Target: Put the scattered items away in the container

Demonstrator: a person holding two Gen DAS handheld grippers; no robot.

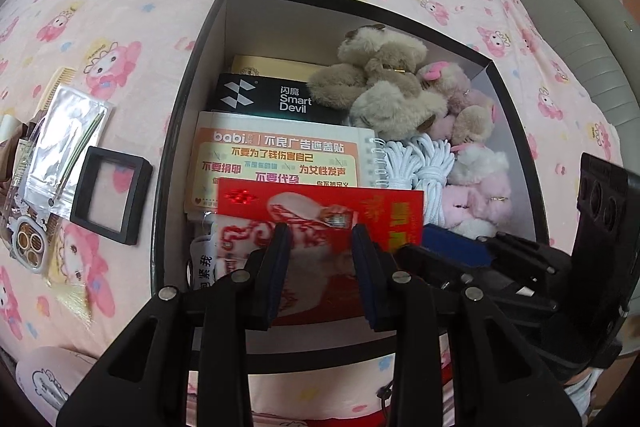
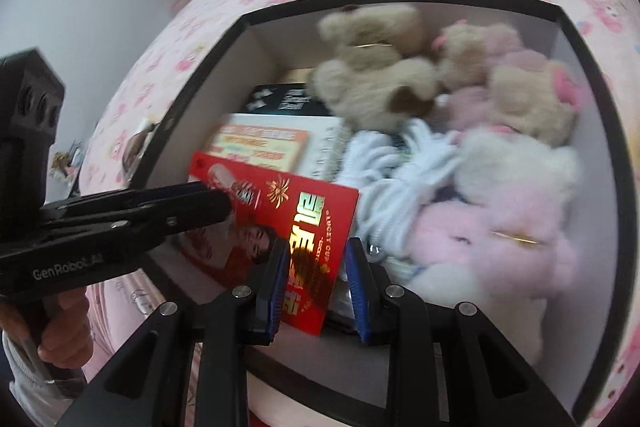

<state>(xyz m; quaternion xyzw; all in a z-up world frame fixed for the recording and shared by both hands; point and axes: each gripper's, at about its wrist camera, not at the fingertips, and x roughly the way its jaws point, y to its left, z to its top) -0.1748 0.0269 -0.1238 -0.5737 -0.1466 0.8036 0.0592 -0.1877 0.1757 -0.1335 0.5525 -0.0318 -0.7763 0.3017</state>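
The glossy red printed packet hangs over the black open box, pinched in my left gripper; my right gripper, jaws near-closed around its edge; next, I judge, lower and release.

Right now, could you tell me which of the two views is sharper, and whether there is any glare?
Left wrist view: sharp, print on the sticker booklet legible, fisheye bending the box rim. Right wrist view: blurred, plush toys smeared; gold foil on the red card catches bright glare.
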